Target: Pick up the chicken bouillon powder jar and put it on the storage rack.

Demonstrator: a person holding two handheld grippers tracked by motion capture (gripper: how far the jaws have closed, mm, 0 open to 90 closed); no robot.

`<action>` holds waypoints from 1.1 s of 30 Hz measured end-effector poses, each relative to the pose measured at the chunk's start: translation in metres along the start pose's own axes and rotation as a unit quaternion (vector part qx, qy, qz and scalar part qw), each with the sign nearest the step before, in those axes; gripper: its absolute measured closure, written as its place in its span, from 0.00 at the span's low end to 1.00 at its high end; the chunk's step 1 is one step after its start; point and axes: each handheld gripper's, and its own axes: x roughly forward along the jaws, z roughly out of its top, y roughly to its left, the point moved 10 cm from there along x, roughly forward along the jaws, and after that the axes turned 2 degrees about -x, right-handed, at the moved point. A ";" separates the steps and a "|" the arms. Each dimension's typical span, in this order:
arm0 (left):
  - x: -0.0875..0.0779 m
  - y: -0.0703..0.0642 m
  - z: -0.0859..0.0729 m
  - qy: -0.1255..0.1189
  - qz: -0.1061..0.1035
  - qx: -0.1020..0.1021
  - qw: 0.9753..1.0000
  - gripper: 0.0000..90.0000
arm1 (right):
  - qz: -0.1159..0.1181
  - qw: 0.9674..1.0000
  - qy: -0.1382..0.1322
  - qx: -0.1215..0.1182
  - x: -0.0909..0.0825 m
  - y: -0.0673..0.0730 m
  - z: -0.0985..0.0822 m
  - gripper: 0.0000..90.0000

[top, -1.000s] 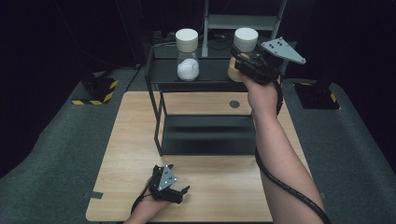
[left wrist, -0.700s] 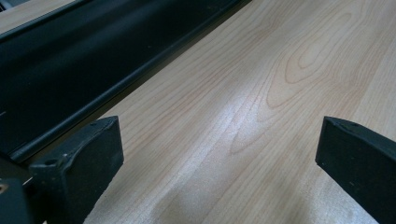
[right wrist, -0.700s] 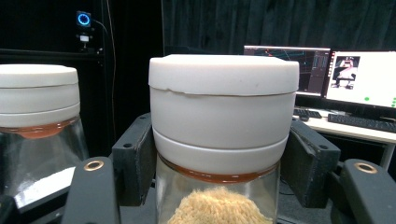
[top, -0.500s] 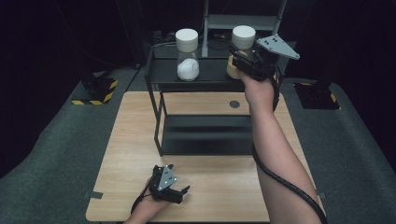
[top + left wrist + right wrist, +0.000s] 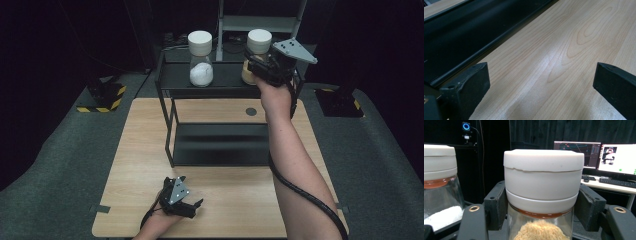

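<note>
Two glass jars with white lids stand on the top shelf of a black rack [image 5: 220, 92]. The left jar [image 5: 201, 60] holds white powder. The right jar [image 5: 257, 47] holds tan powder, and my right gripper [image 5: 255, 62] is shut on it just under the lid. In the right gripper view the jar [image 5: 543, 182] sits squarely between the two black pads [image 5: 496, 205], with the white-powder jar [image 5: 439, 182] at the left. My left gripper [image 5: 192, 207] rests open on the wooden table [image 5: 140, 150] near its front edge, jaws wide apart over bare wood [image 5: 541, 75].
The rack's lower shelf [image 5: 220, 145] is a dark flat panel on the table. A round hole [image 5: 251, 111] marks the tabletop behind it. Monitors [image 5: 596, 155] and a keyboard stand on a desk beyond. Yellow-black striped feet [image 5: 102, 97] sit on the floor.
The right gripper with the tan-powder jar has shifted slightly back and left over the top shelf. The left gripper has stayed where it was.
</note>
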 end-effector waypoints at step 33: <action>0.000 0.001 0.000 0.000 -0.001 -0.001 1.000 0.01 | -0.010 1.000 0.004 0.019 0.001 0.002 -0.005 0.09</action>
